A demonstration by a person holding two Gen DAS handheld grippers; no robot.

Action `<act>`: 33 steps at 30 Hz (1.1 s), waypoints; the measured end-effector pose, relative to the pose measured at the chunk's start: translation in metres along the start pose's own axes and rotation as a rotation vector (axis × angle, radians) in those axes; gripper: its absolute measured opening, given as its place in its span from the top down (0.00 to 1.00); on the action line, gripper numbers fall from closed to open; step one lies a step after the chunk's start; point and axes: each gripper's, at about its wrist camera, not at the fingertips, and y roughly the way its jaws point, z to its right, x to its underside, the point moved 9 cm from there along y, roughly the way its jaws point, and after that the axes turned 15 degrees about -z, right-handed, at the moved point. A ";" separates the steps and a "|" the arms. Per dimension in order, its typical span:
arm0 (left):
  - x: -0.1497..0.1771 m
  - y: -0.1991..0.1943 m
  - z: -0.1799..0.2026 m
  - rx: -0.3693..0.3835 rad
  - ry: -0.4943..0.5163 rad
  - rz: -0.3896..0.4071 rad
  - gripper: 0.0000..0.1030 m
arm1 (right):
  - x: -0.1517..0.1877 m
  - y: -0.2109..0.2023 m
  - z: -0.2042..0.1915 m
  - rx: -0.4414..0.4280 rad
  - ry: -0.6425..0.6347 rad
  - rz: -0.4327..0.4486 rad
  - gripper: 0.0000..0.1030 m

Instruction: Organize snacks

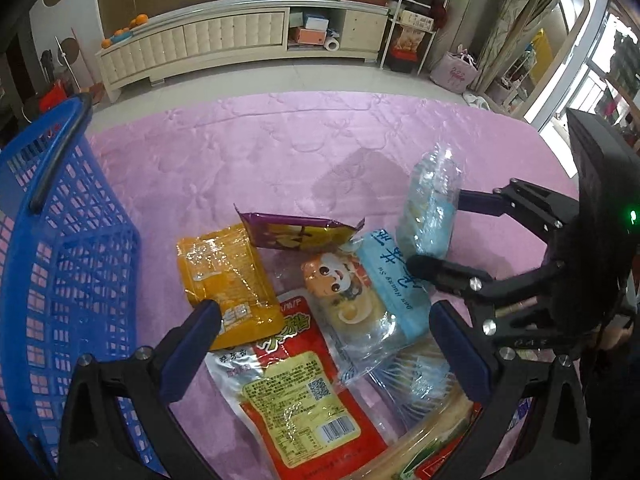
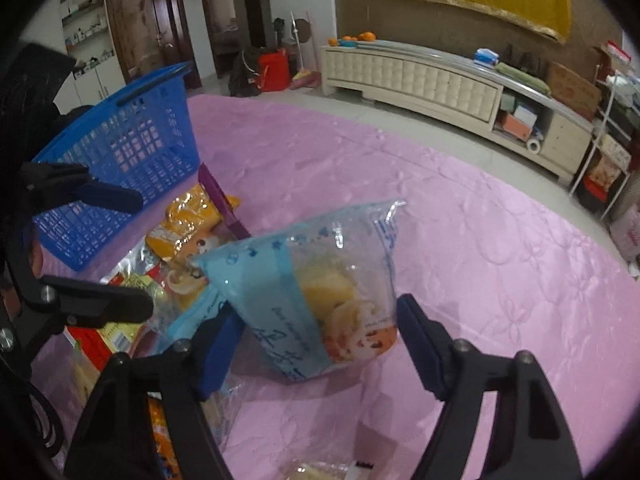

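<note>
- Far left: blue basket [image 1: 60, 248] standing on the pink quilted cover [image 1: 248, 152], black handle up, apart from the snack pile.
- Just right of the basket: orange packet [image 1: 228, 280] lying flat, with a purple packet [image 1: 296, 232] at its far edge.
- Low centre: red and silver packet [image 1: 296, 392], label side up, partly under the orange packet.
- Left gripper [image 1: 324, 344] hovering over the pile, fingers [image 1: 196, 336] spread wide, holding nothing.
- Centre right: blue and clear cake packet with cartoon face [image 1: 360, 300] lying flat, overlapping more clear packets below it.
- Right of that: second blue and clear cake packet [image 2: 316, 292] standing tilted up off the pile.
- Right gripper [image 2: 316, 348] at that tilted packet, fingers [image 2: 420, 340] open wide on either side of it; left pad seems to touch the wrapper, right pad apart from it, so no firm hold.
- Behind everything: cream cabinet [image 1: 224, 44] along the wall, oranges on its left end.
</note>
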 end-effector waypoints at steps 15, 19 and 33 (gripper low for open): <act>-0.026 0.017 0.023 0.048 -0.036 -0.078 0.00 | 0.025 -0.043 0.048 0.162 0.335 -0.072 0.33; -0.035 0.028 0.025 0.036 -0.072 -0.107 0.00 | 0.032 -0.049 0.058 0.104 0.412 -0.086 0.33; -0.052 0.077 0.033 0.087 -0.092 -0.217 0.29 | 0.048 -0.037 0.059 0.092 0.490 -0.156 0.32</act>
